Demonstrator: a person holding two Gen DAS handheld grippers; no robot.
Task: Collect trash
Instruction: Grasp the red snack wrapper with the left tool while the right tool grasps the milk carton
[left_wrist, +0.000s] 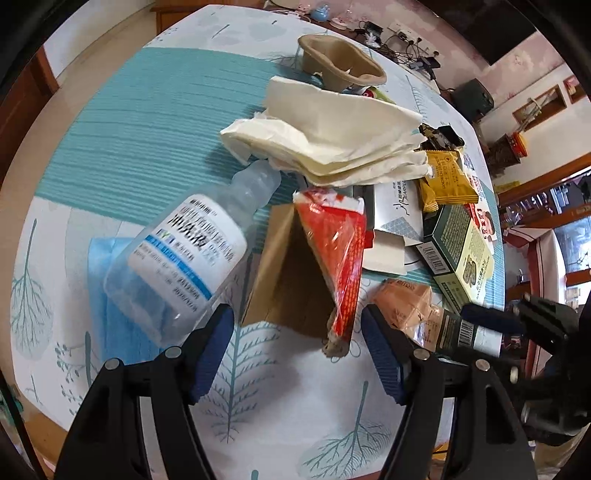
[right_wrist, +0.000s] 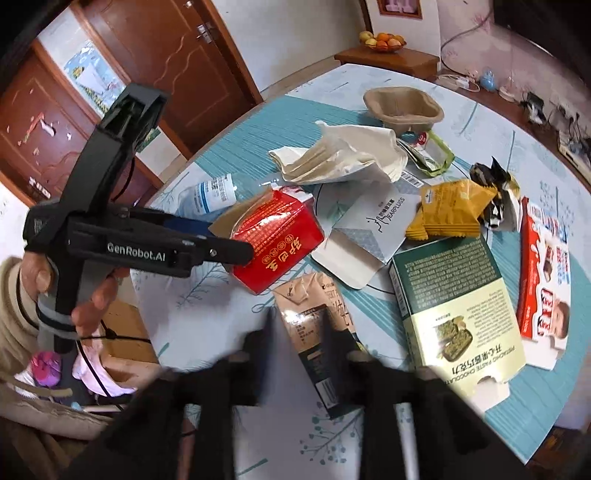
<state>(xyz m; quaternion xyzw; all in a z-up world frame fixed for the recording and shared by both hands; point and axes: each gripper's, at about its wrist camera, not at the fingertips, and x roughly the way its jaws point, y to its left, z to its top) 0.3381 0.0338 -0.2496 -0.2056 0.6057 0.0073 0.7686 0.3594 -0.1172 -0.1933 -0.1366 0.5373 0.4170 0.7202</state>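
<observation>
A heap of trash lies on a round table. My left gripper is open, its blue-padded jaws on either side of an open red carton, not touching it; the carton also shows in the right wrist view. A clear plastic bottle lies just left of it on a blue face mask. My right gripper is open, blurred by motion, its jaws on either side of a brown and dark drink carton, which the left wrist view shows too.
Crumpled white tissues, a brown pulp cup holder, yellow biscuit packs, a white earplug box, a green chocolate box and a red and white Kinder box lie further on. A wooden door stands behind.
</observation>
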